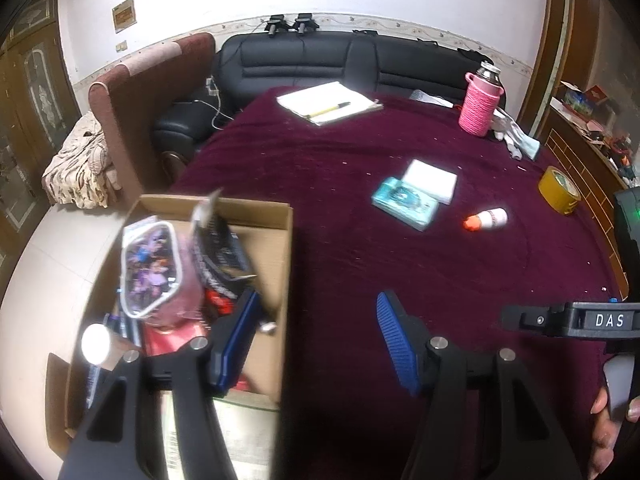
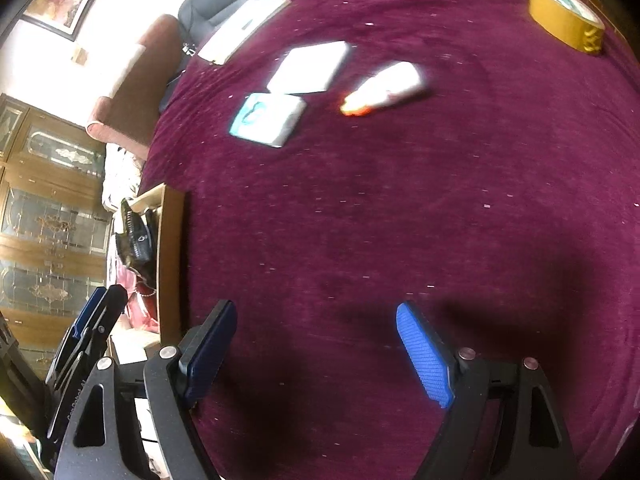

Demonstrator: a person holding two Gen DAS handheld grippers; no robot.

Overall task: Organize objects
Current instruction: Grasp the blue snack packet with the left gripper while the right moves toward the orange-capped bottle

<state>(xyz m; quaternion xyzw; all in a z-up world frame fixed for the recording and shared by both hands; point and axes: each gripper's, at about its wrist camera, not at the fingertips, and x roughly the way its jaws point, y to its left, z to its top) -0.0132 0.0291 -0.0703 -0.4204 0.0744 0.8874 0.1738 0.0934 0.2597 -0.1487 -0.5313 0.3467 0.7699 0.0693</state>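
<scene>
A cardboard box (image 1: pixel 280 280) at the table's left edge holds a cartoon pouch (image 1: pixel 152 268), a dark packet and red items. My left gripper (image 1: pixel 316 332) is open and empty, one finger over the box, the other over the maroon cloth. On the cloth lie a teal packet (image 1: pixel 404 202), a white pad (image 1: pixel 432 180), a small white bottle with an orange cap (image 1: pixel 486 220) and a roll of yellow tape (image 1: pixel 558 196). My right gripper (image 2: pixel 316 352) stands open and empty above bare cloth, with the bottle (image 2: pixel 384 88), teal packet (image 2: pixel 266 120) and white pad (image 2: pixel 308 68) farther ahead.
A notebook with a yellow pen (image 1: pixel 328 102) and a pink knitted flask (image 1: pixel 480 104) stand at the far side. A black sofa (image 1: pixel 320 60) and a brown armchair (image 1: pixel 148 92) lie beyond the table. The box's edge (image 2: pixel 170 256) is left of my right gripper.
</scene>
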